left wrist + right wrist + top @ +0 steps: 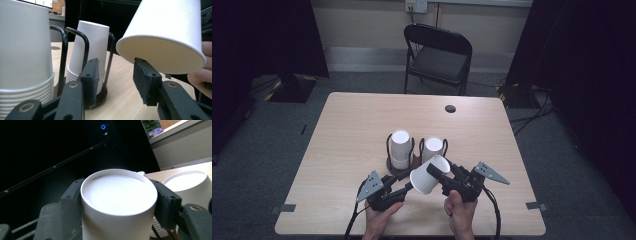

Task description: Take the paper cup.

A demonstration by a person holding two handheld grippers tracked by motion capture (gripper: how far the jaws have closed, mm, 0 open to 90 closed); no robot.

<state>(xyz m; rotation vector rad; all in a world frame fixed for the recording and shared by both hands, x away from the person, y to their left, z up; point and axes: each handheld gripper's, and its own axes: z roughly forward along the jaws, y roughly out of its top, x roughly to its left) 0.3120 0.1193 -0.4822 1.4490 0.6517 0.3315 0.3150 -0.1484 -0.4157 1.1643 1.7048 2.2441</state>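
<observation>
Pinching a paper cup (430,174) between its jaws, the right gripper (443,176) holds it tilted above the near part of the table (347,125), just in front of the two cup stacks (400,148) in their holder (389,145). The left gripper (404,188) is spread, one jaw touching the cup's rim.

Cup stack (25,62) cropped at left
</observation>
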